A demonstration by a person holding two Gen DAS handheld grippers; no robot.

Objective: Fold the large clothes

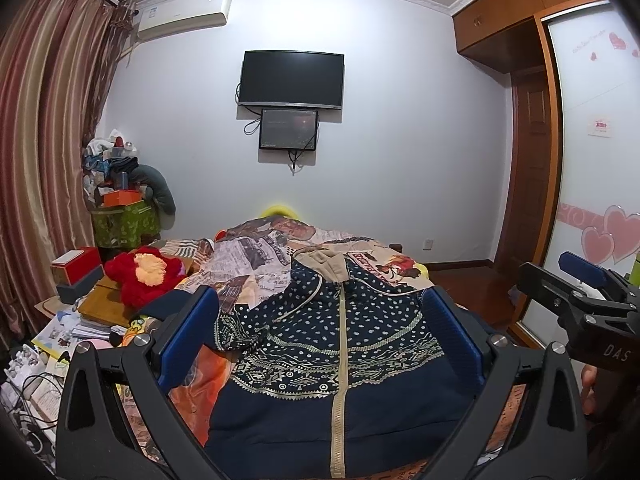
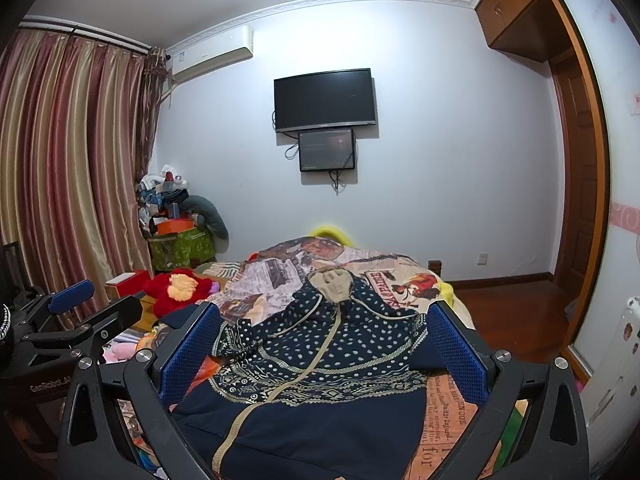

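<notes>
A navy hooded jacket [image 1: 340,344] with cream dots, patterned bands and a beige zip lies spread on the bed, hood [image 1: 326,264] at the far end. It also shows in the right wrist view [image 2: 320,360], with its hood [image 2: 332,284] far. My left gripper [image 1: 320,320] is open above the jacket's near part, holding nothing. My right gripper [image 2: 322,328] is open above the same garment, empty. The right gripper shows at the right edge of the left view [image 1: 576,292]; the left gripper shows at the left of the right view [image 2: 80,312].
The bed [image 1: 256,264] has a newspaper-print cover. A red plush toy [image 1: 144,276], boxes, books and cables crowd the left side. A wardrobe [image 1: 596,160] with a sliding door stands at the right. A TV [image 1: 292,80] hangs on the far wall. Curtains [image 1: 48,140] are at the left.
</notes>
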